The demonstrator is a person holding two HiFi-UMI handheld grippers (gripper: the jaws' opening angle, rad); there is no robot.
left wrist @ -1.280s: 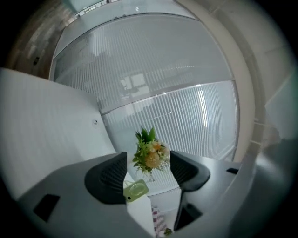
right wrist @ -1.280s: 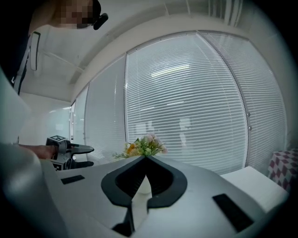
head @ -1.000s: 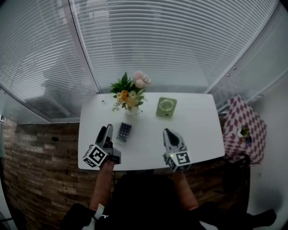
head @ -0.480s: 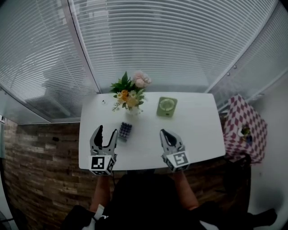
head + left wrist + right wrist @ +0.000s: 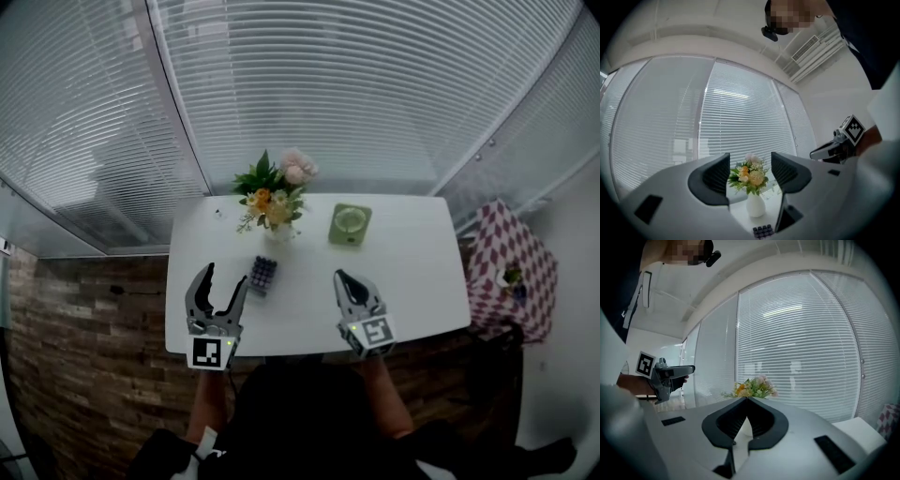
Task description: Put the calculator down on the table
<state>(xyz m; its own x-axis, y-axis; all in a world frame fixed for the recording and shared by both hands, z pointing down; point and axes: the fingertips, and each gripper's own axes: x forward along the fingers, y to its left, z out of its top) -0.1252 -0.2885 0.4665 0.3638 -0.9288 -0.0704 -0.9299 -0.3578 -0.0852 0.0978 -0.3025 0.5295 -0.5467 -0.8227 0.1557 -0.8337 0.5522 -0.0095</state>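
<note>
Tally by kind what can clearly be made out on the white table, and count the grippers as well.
Calculator: 1
Vase of flowers: 1
Green square object: 1
Grippers: 2 (left gripper, fingers apart; right gripper, fingers together)
Total: 5

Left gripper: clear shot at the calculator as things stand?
Probably yes. The left gripper is open, and the calculator lies flat on the table just off its right jaw tip, with nothing between them. The vase of flowers stands further back.
</note>
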